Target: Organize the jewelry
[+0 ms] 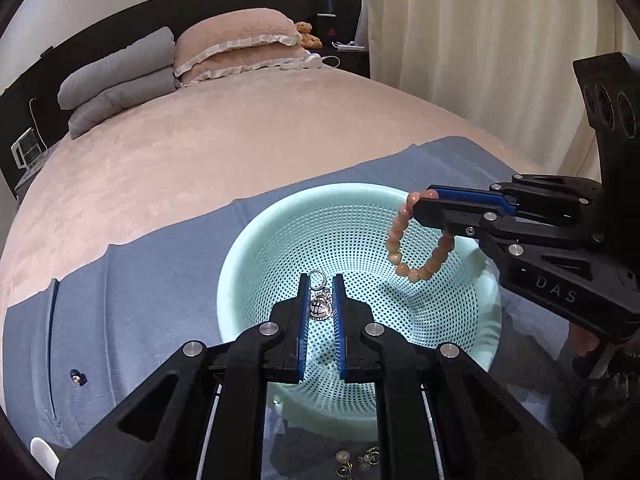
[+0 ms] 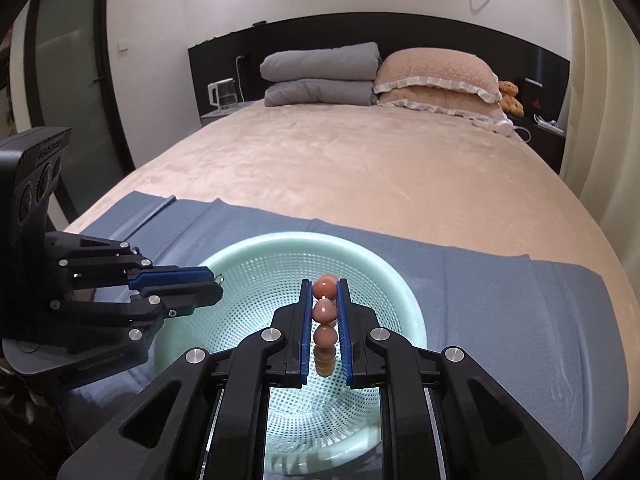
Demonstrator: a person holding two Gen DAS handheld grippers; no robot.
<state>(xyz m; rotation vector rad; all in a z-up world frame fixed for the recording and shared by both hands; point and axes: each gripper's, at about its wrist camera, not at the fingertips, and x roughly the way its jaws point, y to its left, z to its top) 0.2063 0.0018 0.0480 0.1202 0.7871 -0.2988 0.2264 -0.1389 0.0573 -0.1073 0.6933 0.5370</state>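
Observation:
A mint-green perforated basket sits on a blue cloth on the bed. My left gripper is shut on a silver pendant with a ring and holds it above the basket's near side; it also shows in the right wrist view. My right gripper is shut on a bracelet of pink-orange beads, which hangs in a loop above the basket's right side. The right gripper shows at the right of the left wrist view.
The blue cloth covers the near part of the pink bed. Small jewelry pieces lie on the cloth in front of the basket, and a tiny item lies at left. Pillows and a folded grey quilt are at the headboard.

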